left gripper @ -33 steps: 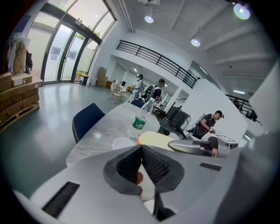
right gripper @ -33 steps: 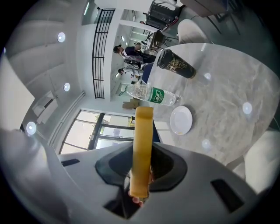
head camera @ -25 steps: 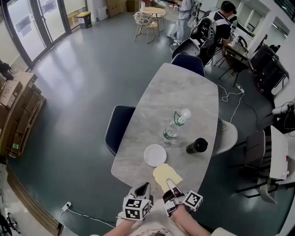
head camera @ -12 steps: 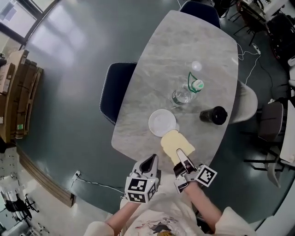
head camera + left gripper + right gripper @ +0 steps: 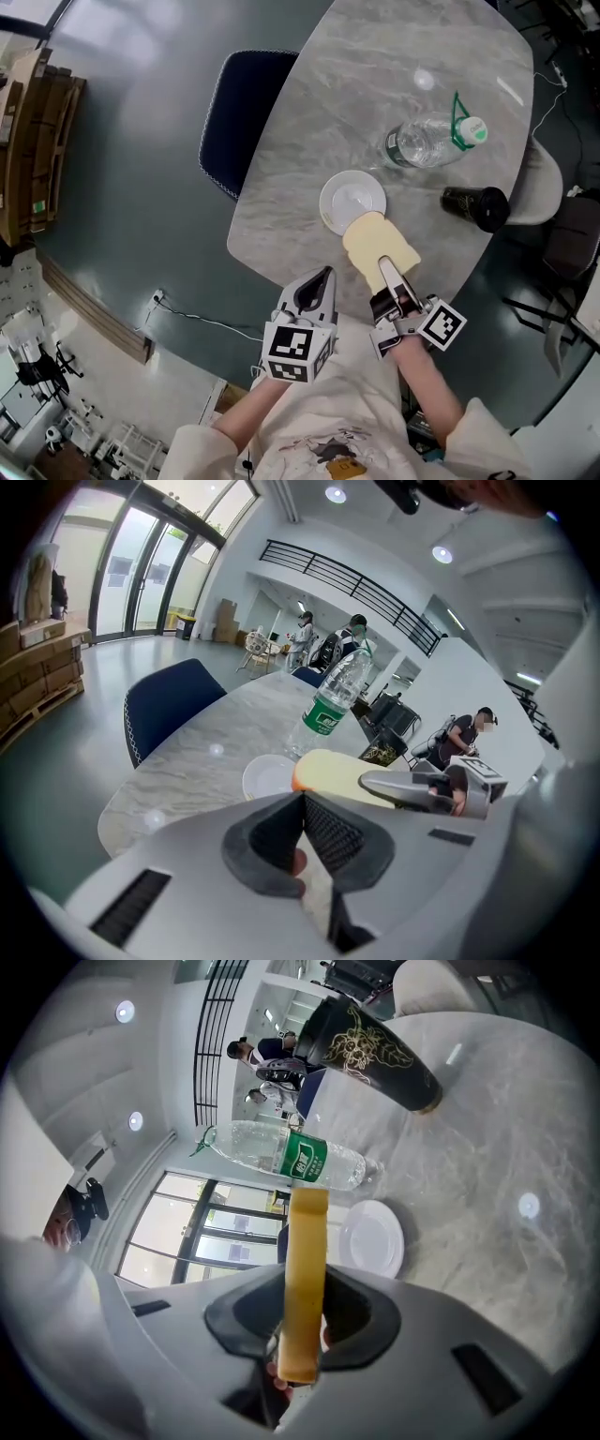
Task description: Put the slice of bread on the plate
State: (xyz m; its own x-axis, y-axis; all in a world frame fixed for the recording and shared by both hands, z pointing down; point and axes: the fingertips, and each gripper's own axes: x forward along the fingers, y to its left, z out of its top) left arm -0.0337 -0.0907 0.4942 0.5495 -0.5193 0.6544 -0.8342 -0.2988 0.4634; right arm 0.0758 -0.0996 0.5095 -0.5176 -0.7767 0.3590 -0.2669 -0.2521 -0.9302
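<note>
Two grippers sit at lower centre of the head view: the right gripper [image 5: 388,275] pinches the slice of bread [image 5: 373,244], its far edge overlapping the white plate [image 5: 337,189]; the left gripper [image 5: 323,278] is pressed together, empty.

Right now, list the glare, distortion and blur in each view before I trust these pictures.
Head view: sharp and evenly lit, two lamp reflections on the marble table, straight edges bowed. Left gripper view: heavy fisheye, dark corners, ceiling lamps blown out. Right gripper view: rolled sideways, dark ring around it, one glare spot on the table, slice of bread edge-on and sharp.
</note>
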